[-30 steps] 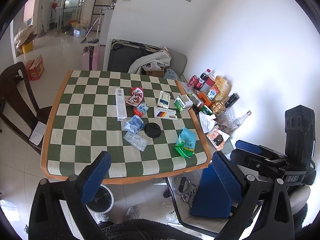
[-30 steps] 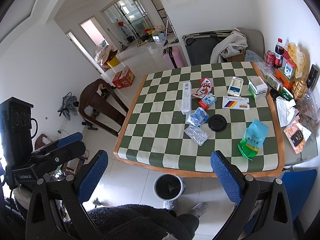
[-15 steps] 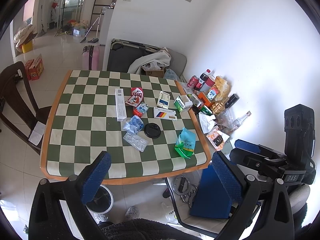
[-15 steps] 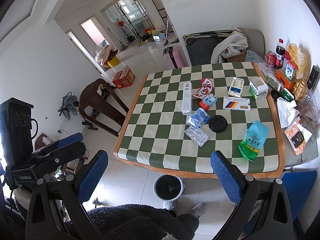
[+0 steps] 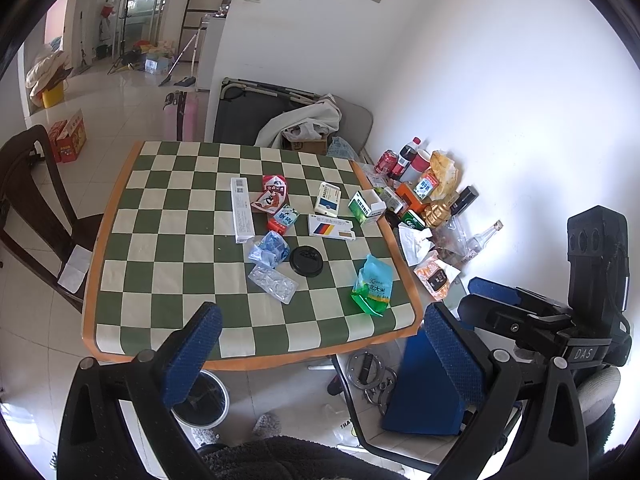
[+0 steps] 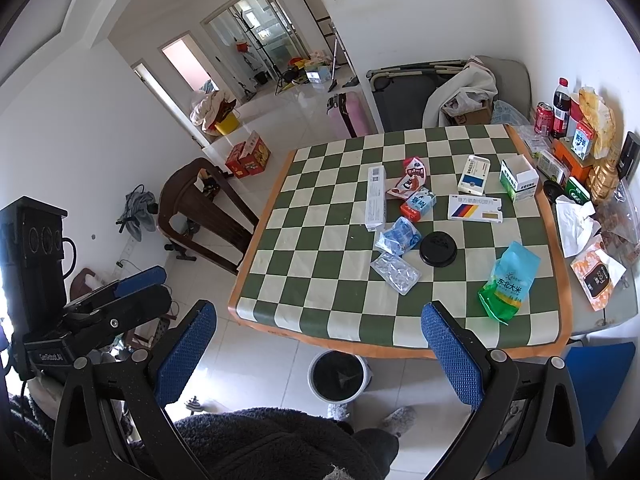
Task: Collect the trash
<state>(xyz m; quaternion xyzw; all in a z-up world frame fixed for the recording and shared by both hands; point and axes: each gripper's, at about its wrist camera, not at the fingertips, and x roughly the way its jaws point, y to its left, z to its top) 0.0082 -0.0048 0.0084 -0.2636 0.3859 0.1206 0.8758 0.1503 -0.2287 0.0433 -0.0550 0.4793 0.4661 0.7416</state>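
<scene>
- Left wrist view: barely any change from a second ago, only a slight drift. The left gripper [image 5: 316,350] hangs wide apart and empty short of the checkered worktop [image 5: 168,216]; nothing collected yet.
- Right wrist view: the right gripper [image 6: 318,344] is likewise spread and empty. The blister pack [image 6: 395,272], black lid [image 6: 438,249] and green rice bag [image 6: 508,280] lie near the worktop's front edge, with the trash bin [image 6: 339,376] on the tiled floor below it.

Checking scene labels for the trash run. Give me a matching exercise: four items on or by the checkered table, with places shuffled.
Items:
1. black round lid
2. green rice bag
3. long white box
4. waste bin

Places:
A. on the floor under the table's near edge
B. leftmost of the litter
C. middle of the table
D. near the table's near right corner

Pairs: 1-C, 2-D, 3-B, 4-A
</scene>
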